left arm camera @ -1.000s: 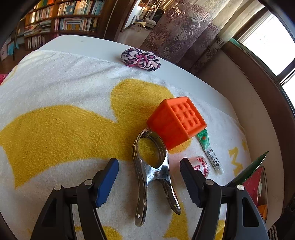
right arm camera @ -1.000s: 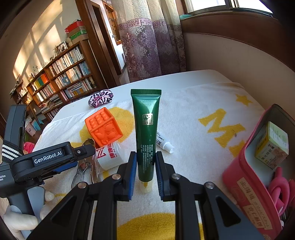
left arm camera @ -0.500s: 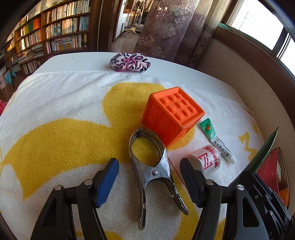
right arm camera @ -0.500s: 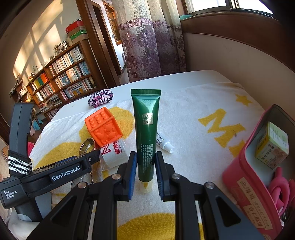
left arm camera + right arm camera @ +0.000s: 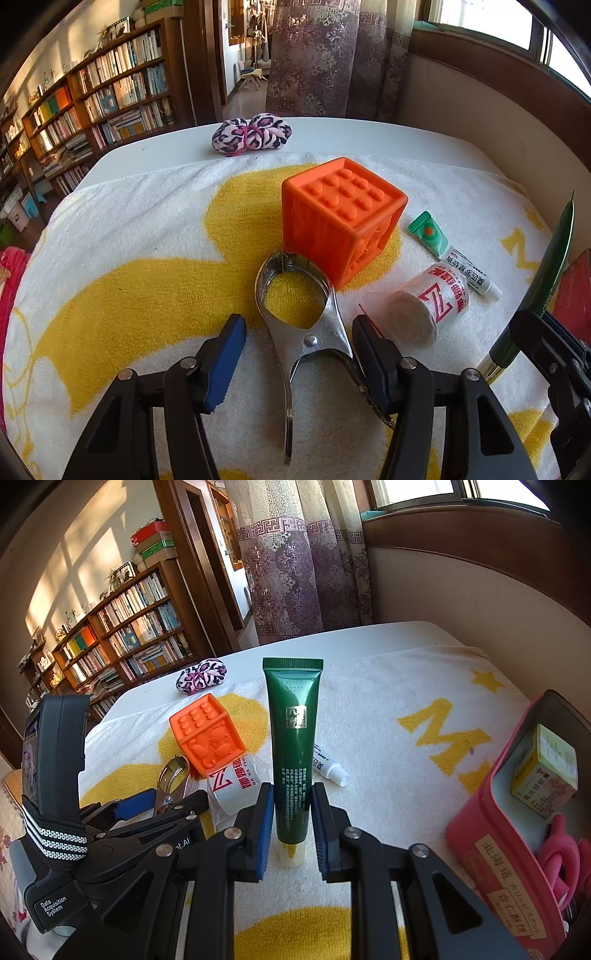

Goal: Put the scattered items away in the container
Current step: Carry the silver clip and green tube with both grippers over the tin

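Rough looped terry cloth is being shown by the towel [image 5: 147, 229]. Polished bare metal, glossy with glare, is being shown by the clamp [image 5: 299, 317]. Matt rubbery plastic is being seen on the orange cube [image 5: 340, 218]; glossy smooth plastic on the green tube [image 5: 293, 746]. Smooth matt white is being shown by the worktop [image 5: 332, 136].

White bench [image 5: 155, 158], mostly covered by white-and-yellow towel [image 5: 147, 236]. Bare strip at far edge carrying 1 leopard-print scrunchie [image 5: 252, 133], just beyond towel's far edge. Pink container [image 5: 491, 834] at towel's right end.
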`<state>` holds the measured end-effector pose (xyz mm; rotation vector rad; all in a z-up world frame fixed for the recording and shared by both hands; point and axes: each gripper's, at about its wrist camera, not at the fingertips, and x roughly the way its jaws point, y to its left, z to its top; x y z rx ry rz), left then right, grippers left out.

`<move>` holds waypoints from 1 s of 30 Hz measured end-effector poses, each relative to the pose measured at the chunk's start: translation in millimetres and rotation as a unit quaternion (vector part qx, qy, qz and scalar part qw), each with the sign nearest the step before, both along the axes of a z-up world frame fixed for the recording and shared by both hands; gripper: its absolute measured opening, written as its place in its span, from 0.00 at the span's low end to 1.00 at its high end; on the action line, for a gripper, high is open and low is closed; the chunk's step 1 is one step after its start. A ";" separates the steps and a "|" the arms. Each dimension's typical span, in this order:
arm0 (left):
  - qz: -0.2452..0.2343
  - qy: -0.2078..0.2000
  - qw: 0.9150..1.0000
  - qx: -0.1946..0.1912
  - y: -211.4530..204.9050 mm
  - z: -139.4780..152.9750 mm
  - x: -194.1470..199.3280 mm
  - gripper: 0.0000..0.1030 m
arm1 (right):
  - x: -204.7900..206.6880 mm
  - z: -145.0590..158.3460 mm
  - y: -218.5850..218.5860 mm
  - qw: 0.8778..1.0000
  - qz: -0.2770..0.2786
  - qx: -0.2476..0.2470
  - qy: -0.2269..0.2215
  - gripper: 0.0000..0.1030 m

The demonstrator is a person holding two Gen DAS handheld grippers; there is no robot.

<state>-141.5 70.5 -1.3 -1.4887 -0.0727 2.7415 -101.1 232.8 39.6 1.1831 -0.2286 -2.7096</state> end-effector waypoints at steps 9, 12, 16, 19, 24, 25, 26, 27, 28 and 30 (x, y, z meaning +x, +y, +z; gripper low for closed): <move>0.011 0.008 1.000 0.018 -5.8 5.2 3.1 0.37 | -2.9 -0.4 0.6 1.000 -0.001 0.003 0.002 0.21; 0.014 0.017 1.000 0.023 -7.9 10.9 3.9 0.37 | -2.4 -0.2 0.0 1.000 -0.003 0.002 0.003 0.21; 0.020 0.031 0.999 0.036 -13.6 23.0 6.5 0.37 | -1.3 1.6 0.8 1.000 -0.007 -0.002 0.003 0.21; 0.020 0.043 0.998 0.045 -14.5 33.5 9.6 0.37 | 0.7 6.4 3.9 1.000 -0.012 -0.008 0.009 0.21; 0.010 0.054 0.997 0.057 -9.3 43.8 13.8 0.37 | 4.1 18.1 11.8 0.999 -0.019 -0.020 0.021 0.21; 0.007 0.055 0.997 0.059 -8.0 45.3 14.8 0.37 | 4.5 21.6 13.2 0.999 -0.020 -0.023 0.022 0.21; 0.005 0.056 0.997 0.061 -6.9 46.7 15.8 0.37 | 5.4 25.1 15.6 0.999 -0.022 -0.026 0.023 0.21; 0.002 0.058 0.996 0.064 -5.9 48.6 16.9 0.37 | 6.0 29.1 18.5 0.999 -0.023 -0.029 0.023 0.21; 0.000 0.060 0.996 0.066 -5.1 50.7 18.1 0.37 | 8.9 33.7 21.8 0.999 -0.024 -0.034 0.024 0.21; -0.005 0.064 0.995 0.070 -2.7 54.9 20.7 0.37 | 15.7 42.6 33.5 0.998 -0.032 -0.041 0.029 0.21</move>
